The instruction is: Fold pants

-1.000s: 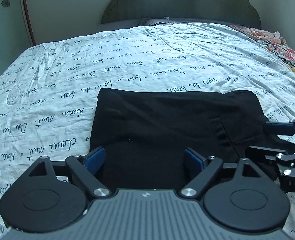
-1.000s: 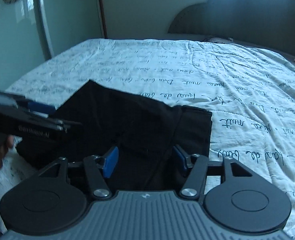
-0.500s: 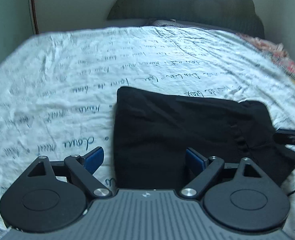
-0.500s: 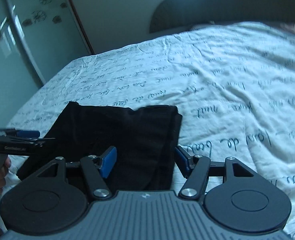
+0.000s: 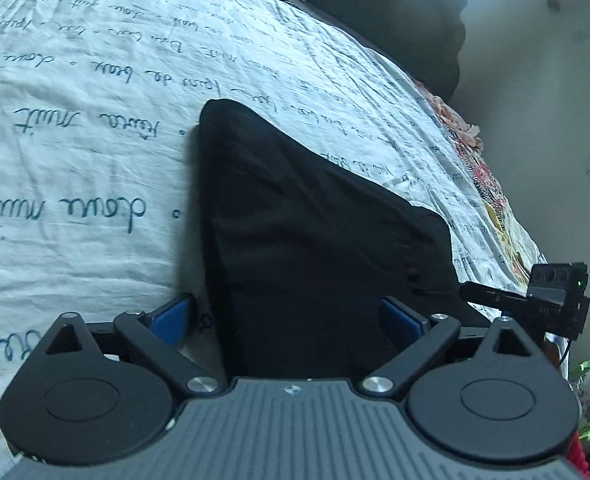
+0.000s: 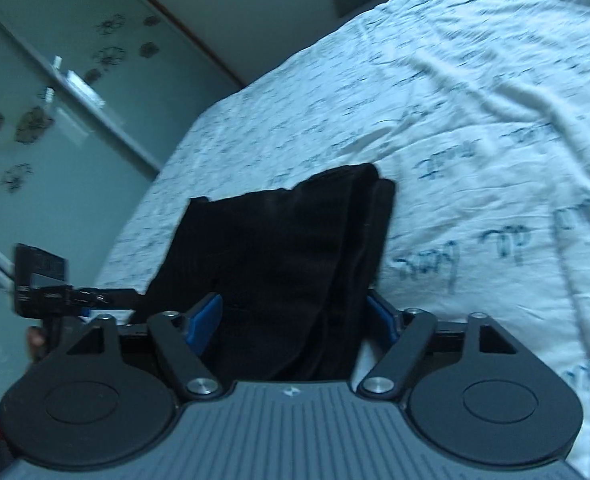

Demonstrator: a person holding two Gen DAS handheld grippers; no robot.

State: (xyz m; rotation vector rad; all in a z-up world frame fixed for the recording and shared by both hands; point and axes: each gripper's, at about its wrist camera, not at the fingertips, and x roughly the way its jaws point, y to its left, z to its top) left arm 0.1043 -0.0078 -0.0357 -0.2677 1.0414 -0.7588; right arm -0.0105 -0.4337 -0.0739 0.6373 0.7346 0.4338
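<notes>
Pants (image 5: 315,248) — folded bundle on bed (image 5: 75,160); left tool (image 5: 287,316), right tool (image 6: 291,316) both agape, holding nothing; next — likely final tidy or lift

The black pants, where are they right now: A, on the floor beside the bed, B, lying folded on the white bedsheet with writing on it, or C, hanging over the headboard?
B: the black pants lie as a folded stack on the script-printed bedsheet.

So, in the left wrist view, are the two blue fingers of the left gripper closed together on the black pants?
No, the left gripper is open: its blue fingers stand far apart, and the black pants lie between them unpinched.
</notes>
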